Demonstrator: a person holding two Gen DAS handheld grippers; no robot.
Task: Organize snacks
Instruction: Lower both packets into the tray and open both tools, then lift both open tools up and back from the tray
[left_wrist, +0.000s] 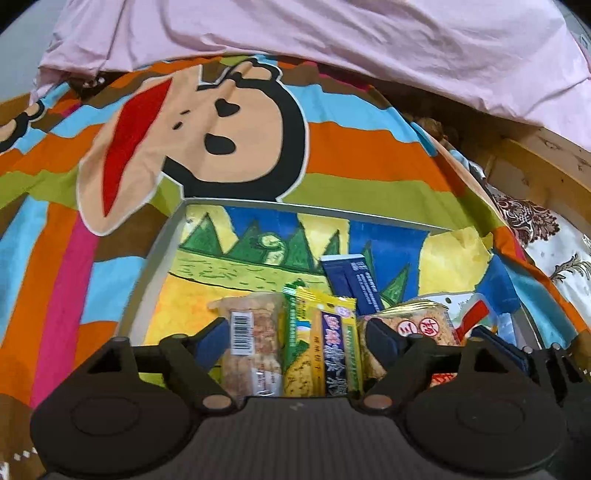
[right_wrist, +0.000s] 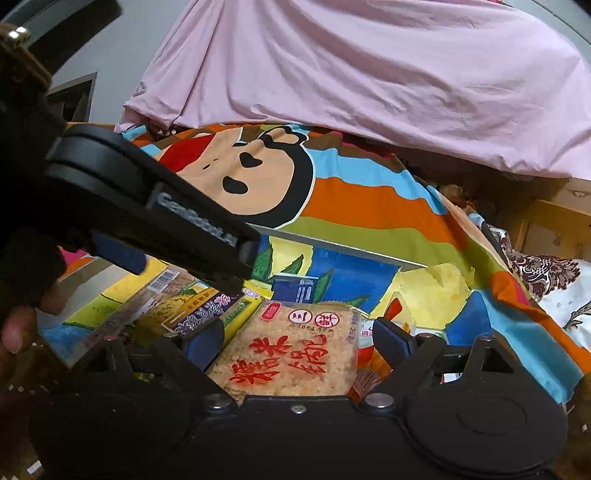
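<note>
Both grippers stand released, jaws wide and pressing on nothing. Between the fingers of the left gripper (left_wrist: 295, 341) lie two packets side by side: a clear wrapped snack bar (left_wrist: 251, 343) with a barcode sticker and a yellow-green sachet (left_wrist: 325, 339) carrying a dark strip of Chinese characters too blurred to read. Between the fingers of the right gripper (right_wrist: 299, 341) lies one rice cracker pack (right_wrist: 295, 350) printed with large red Chinese characters and two round red seals; neither pad touches it. Beyond these a single dark blue packet (left_wrist: 351, 280) with fine white print stands tilted, and a white packet with red marking (left_wrist: 469, 314) lies at the right. All the snacks sit at the near end of one shallow tray (left_wrist: 162, 258) lined with a painted landscape. The tray rests on a striped cartoon-monkey bedsheet (left_wrist: 332, 147), with a pink blanket (left_wrist: 369, 44) heaped behind. In the right wrist view the left gripper crosses the upper left, lettered "GenRobot.AI", partly hiding the snack bar.
</note>
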